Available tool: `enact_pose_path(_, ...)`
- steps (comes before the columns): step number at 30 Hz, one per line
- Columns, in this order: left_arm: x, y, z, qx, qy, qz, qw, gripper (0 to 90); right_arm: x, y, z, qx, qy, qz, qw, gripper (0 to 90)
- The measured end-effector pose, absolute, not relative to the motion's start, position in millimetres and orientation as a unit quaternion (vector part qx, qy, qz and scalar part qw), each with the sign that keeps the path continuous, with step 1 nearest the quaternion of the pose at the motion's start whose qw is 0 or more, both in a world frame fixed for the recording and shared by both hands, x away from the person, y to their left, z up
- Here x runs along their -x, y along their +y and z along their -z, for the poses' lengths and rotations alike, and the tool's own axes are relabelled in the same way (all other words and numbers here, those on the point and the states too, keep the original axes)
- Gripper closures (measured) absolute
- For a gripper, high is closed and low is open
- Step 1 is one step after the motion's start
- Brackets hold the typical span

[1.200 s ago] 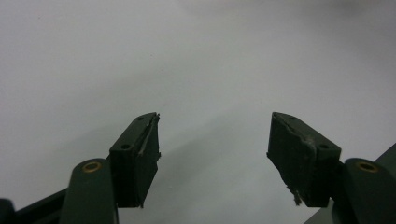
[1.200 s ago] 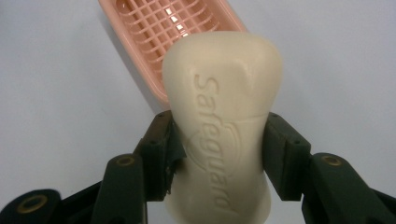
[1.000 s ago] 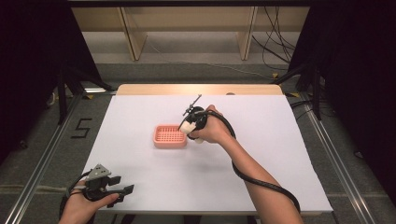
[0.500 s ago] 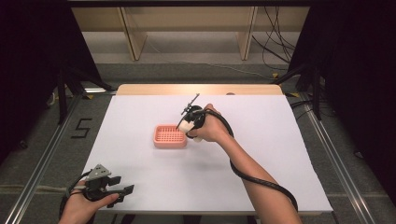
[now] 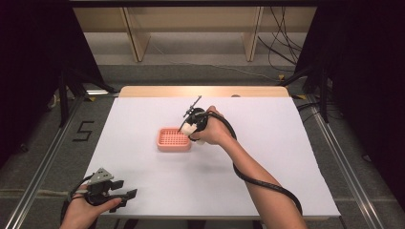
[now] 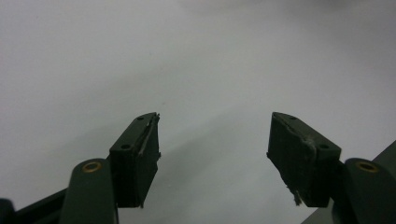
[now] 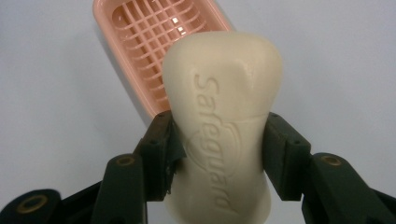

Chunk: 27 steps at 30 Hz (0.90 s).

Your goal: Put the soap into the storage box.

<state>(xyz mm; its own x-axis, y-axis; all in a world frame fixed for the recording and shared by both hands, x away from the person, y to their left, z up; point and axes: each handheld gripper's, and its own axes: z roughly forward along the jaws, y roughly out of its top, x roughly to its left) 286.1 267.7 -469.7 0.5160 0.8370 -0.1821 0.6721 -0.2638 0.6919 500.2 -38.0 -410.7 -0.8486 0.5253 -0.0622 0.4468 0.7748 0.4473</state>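
Soap [image 7: 223,126] embossed "Safeguard" sits clamped in right gripper [image 7: 219,154] jaws above pink dish [image 7: 154,37]; left gripper [image 6: 215,154] jaws apart.

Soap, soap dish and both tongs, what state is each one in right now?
Soap bar: clamped in the right tongs, held above the table.
Soap dish: empty, flat on the table.
Left tongs: open, holding nothing.
Right tongs: shut on the soap bar.

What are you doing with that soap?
A person is working at a white table with a gripper in each hand. The right gripper is clamped on a cream soap bar and holds it just beside a pink slotted soap dish. The left gripper rests open near the table's front edge, holding nothing.
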Motion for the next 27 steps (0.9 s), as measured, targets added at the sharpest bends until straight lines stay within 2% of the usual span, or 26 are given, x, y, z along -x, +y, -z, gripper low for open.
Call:
enact_pose_path(9, -286, 270, 469, -0.799, 0.469, -0.115, 0.359, 33.5, -503, -35, 411, -0.257, 0.938, -0.213, 0.094, 50.6)
enact_pose_path(27, -286, 268, 470, -0.790, 0.477, -0.113, 0.369, 33.5, -506, -27, 410, -0.248, 0.940, -0.212, 0.095, 50.5)
